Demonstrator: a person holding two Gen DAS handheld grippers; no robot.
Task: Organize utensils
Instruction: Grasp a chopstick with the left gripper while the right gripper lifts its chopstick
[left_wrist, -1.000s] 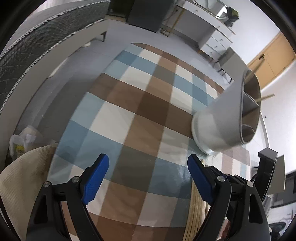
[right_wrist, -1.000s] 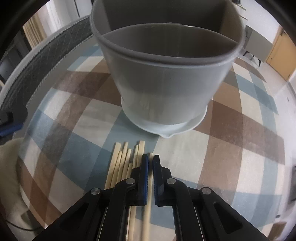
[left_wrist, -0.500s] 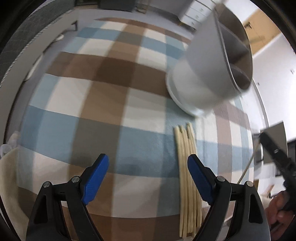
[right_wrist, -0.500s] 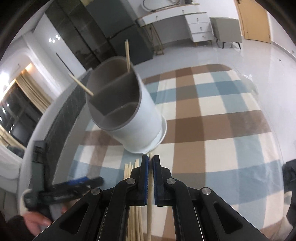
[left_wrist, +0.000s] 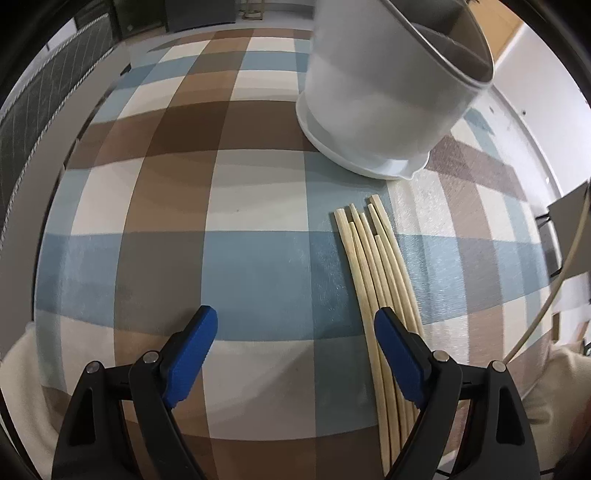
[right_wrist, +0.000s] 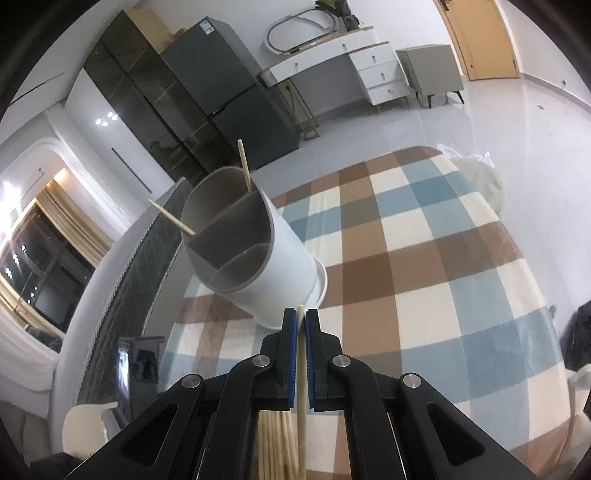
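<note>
right gripper (right_wrist: 300, 325): pressed together on a single chopstick (right_wrist: 301, 373), tip poking just past the blue pads, raised above the checked tablecloth (right_wrist: 424, 258). left gripper (left_wrist: 295, 332): spread wide, nothing between the pads, pointed down at the cloth, right pad just over the loose chopsticks (left_wrist: 373, 266) lying side by side in a bundle. white divided holder (right_wrist: 255, 258) upright on its saucer, just beyond the bundle's tips; two chopsticks (right_wrist: 243, 164) already leaning out of its far compartments. near compartment: contents not discernible.
</note>
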